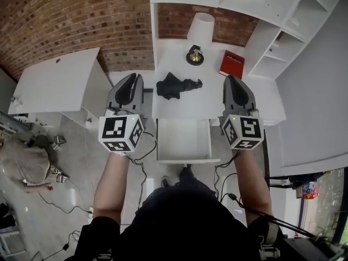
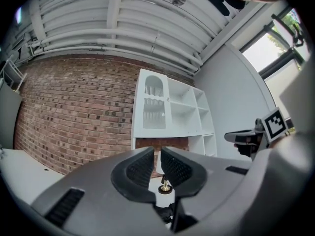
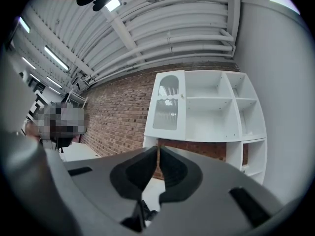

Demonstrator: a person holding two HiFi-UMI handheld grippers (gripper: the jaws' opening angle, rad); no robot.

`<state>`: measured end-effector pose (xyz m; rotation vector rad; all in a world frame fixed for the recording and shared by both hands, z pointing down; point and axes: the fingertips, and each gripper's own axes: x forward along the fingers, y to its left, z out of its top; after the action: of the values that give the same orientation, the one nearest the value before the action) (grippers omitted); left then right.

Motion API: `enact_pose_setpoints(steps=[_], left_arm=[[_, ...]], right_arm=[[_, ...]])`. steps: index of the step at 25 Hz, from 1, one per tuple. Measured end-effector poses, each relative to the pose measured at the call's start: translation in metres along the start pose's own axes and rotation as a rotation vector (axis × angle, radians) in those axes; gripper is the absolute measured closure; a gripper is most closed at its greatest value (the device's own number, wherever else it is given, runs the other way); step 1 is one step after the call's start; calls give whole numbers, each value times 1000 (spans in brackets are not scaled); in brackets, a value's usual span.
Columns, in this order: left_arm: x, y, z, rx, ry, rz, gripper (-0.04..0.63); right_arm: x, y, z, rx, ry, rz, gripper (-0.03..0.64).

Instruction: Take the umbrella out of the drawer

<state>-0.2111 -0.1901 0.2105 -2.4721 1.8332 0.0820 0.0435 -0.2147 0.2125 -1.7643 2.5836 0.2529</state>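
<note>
Umbrella [image 1: 176, 85]: black, folded, lying on the white desk [image 1: 187, 106] just behind the open drawer [image 1: 187, 159].
Left gripper [image 1: 132, 78]: fingers together, apart from the umbrella, to its left.
Right gripper [image 1: 232, 80]: fingers together, to the umbrella's right, near a red book [image 1: 231, 64].

Left claw [image 2: 157, 152] closed, empty — white shelf [image 2: 170, 112], brick wall [image 2: 74, 112] beyond.

The person holds both bare arms out in front, the left arm [image 1: 113, 184] and the right arm [image 1: 253, 186], side by side and well apart. The grey plastic left gripper [image 1: 132, 78] points level ahead, its two jaws closed with nothing between them. The grey plastic right gripper [image 1: 234, 80] is just the same.
</note>
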Motion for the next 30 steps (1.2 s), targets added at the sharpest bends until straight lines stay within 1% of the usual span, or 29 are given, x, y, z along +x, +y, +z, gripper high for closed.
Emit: enact_pose_setpoints(steps=[8,17,24,30], left_arm=[[6,11,-5,-9,5,16,555],[15,18,-20,-10,37,19,555],[22,15,-32,-13,64,7,555],[26,16,-33,-16,67,4,554]], right_arm=[[9,-2,-4,-1,9,5,603],[12,-8,-20,12,43,1,606],[15,-11,-28,26,54,-1,607],[18,-12,-29,33,57,0,607]])
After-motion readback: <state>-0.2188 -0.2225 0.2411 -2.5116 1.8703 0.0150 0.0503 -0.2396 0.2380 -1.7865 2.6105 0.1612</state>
